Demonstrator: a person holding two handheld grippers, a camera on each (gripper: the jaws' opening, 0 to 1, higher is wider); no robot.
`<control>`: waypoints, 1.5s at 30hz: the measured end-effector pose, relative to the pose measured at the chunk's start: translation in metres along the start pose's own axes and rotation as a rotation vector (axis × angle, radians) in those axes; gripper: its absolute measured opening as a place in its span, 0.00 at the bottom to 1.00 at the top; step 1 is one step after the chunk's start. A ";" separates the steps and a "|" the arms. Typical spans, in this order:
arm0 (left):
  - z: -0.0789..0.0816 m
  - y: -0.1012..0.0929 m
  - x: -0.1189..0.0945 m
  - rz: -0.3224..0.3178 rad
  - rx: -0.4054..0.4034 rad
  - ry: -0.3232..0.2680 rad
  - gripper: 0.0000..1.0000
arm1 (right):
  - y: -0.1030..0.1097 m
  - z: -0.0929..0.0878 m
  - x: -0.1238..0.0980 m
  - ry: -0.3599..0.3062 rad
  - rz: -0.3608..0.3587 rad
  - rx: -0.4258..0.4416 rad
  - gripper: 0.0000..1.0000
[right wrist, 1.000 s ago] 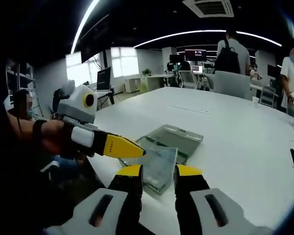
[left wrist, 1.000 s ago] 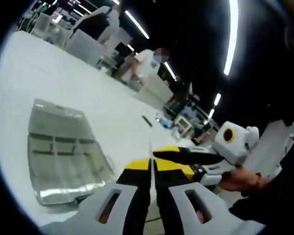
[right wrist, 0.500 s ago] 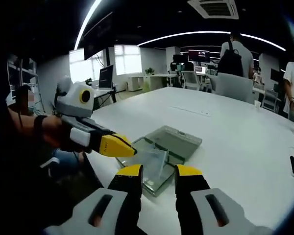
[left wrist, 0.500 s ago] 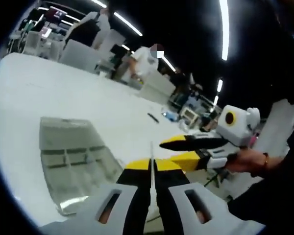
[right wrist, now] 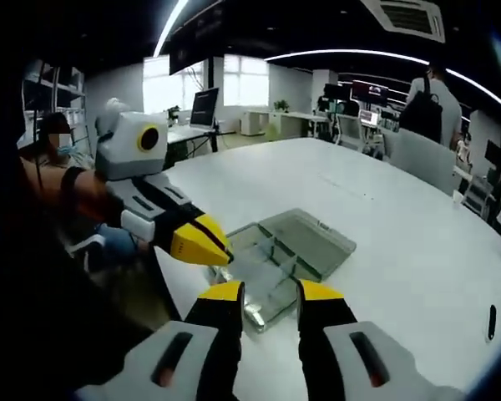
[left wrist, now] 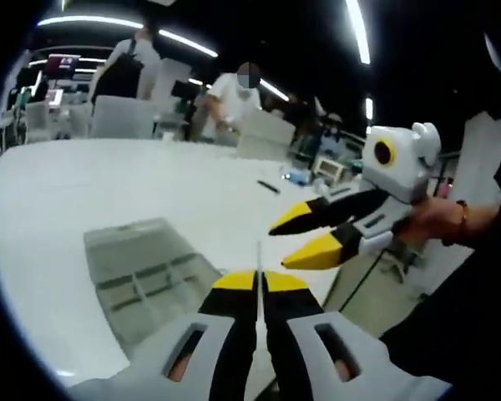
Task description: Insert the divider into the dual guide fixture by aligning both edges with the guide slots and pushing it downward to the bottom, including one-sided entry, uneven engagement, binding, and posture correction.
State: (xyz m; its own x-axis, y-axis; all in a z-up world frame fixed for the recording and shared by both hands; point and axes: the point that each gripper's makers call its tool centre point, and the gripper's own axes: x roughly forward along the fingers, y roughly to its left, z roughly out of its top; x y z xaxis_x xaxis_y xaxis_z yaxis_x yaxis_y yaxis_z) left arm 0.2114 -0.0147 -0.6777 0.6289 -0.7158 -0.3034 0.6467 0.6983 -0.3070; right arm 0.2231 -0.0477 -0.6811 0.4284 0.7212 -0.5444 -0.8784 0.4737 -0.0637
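The left gripper [left wrist: 260, 282] is clamped on the thin clear divider [left wrist: 258, 261], carried edge-on above the clear fixture [right wrist: 296, 242] on the white table [right wrist: 417, 242]. The right gripper [right wrist: 268, 290] hangs with jaws apart, empty. The approach is under way; no edge looks entered yet. Next, both edges need lining up with the slots before pressing down. Since a second ago the left gripper has swung round toward the fixture, and the right one has drawn away from the divider.

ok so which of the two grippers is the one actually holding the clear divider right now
The left gripper. Its yellow-tipped jaws are shut on the thin clear divider, held edge-on above the guide fixture. The right gripper is open and holds nothing.
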 end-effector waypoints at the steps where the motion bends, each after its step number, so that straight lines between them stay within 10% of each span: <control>1: 0.000 0.001 -0.002 0.005 0.003 0.000 0.00 | 0.001 0.001 0.001 0.002 0.008 0.001 0.21; 34: -0.013 -0.019 -0.014 -0.034 0.257 0.082 0.00 | 0.046 -0.001 0.018 0.097 0.250 -0.348 0.10; 45: -0.011 -0.022 -0.015 -0.048 0.312 0.072 0.01 | 0.050 -0.009 0.012 0.138 0.276 -0.323 0.00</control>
State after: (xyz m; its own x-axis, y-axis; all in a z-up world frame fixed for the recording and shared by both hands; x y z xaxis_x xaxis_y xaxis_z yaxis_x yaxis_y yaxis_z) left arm 0.1833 -0.0192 -0.6761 0.5694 -0.7381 -0.3619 0.7830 0.6211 -0.0348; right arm 0.1828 -0.0202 -0.6981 0.1553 0.7136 -0.6831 -0.9864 0.0747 -0.1463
